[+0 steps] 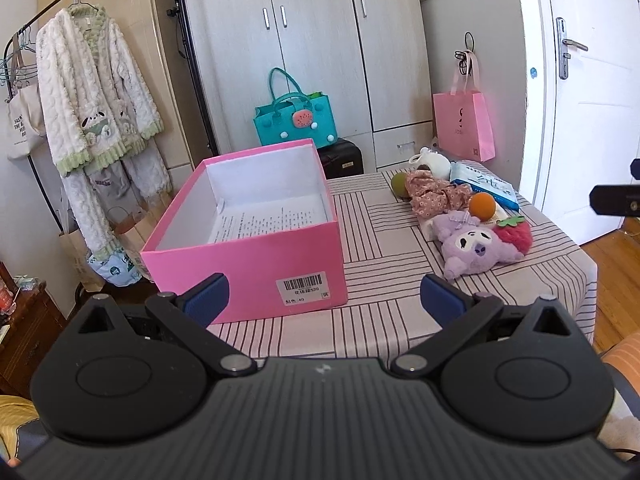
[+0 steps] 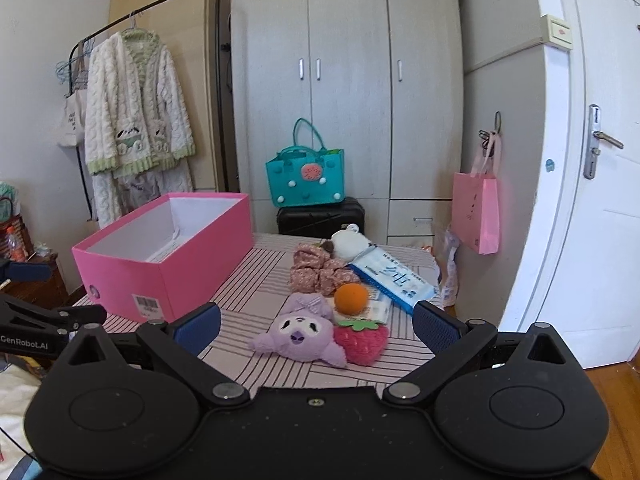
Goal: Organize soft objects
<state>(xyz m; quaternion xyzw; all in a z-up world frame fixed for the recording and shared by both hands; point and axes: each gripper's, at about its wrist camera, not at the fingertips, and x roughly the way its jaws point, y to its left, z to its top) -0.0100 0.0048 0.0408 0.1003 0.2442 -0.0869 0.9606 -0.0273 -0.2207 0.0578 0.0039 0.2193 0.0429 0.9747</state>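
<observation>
From the left wrist camera, the left gripper (image 1: 324,300) hovers above the near edge of the striped table (image 1: 376,248), its two blue-padded fingers (image 1: 208,300) spread wide apart with nothing between them. At about 11 o'clock from the gripper sits the pink box (image 1: 256,256), lid off, a printed sheet of paper (image 1: 268,220) lying on its white floor and a barcode label on its near wall. The soft things lie in a cluster at about 2 o'clock, well apart from the box: a purple plush toy (image 1: 476,248) nearest, a red strawberry plush (image 1: 516,234) touching it at its 3 o'clock, an orange ball (image 1: 482,206) just behind them, then a floral cloth (image 1: 434,196), a green ball (image 1: 399,185) at the cloth's 9 o'clock, a white plush (image 1: 434,162) farthest back and a tissue pack (image 1: 486,184) at the cloth's 3 o'clock. A tip of the other gripper shows at the right edge. From the right wrist camera, the right gripper (image 2: 316,326) also has its fingers (image 2: 438,326) held wide apart and empty, over the near table edge. The purple plush toy (image 2: 298,334) lies at its 12 o'clock, just ahead between the fingers' line, with the strawberry plush (image 2: 362,340) touching its right side. The orange ball (image 2: 351,298) rests behind them, the floral cloth (image 2: 318,272) and the tissue pack (image 2: 394,280) farther back, and the white plush (image 2: 352,242) at the far edge. The pink box (image 2: 168,256) stands at 10 o'clock.
</observation>
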